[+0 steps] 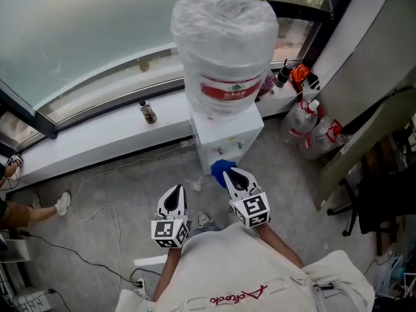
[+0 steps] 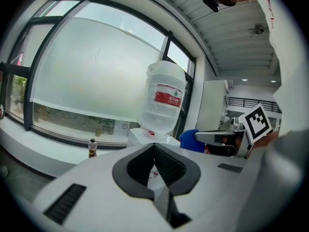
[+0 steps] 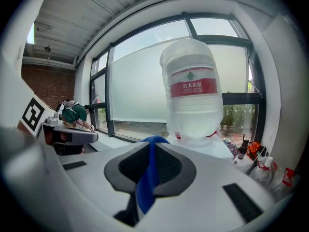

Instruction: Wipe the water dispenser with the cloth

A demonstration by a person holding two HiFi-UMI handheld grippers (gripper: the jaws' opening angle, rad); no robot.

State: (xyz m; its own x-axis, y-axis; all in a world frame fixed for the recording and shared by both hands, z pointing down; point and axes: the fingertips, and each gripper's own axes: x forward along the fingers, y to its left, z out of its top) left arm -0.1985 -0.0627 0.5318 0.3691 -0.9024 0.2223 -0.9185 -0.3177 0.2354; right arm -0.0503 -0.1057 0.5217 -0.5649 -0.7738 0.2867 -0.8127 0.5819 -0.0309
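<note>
the water dispenser (image 1: 227, 136) is a white, boxy cabinet standing against the far window ledge (image 1: 97, 135); its lower front is hidden behind the grippers in the head view, and only its top edge shows in the gripper views; on it sits an upturned water jug (image 1: 224, 51), rounded clear plastic wrapped in crinkled film, with a red label band whose print is too small to read; the right gripper (image 1: 229, 173), smooth white plastic with dark ribbed pads, has its jaws closed down on the cloth (image 1: 219, 169), a soft blue fabric bunched at the tips just in front of the dispenser's lower face; whether it touches the cabinet cannot be told; the left gripper (image 1: 178, 189) hangs lower left, well short of the dispenser, its jaws drawn together to a thin slit with nothing between them; a small dark-capped bottle (image 1: 148, 112) stands upright on the ledge to the left.
</note>
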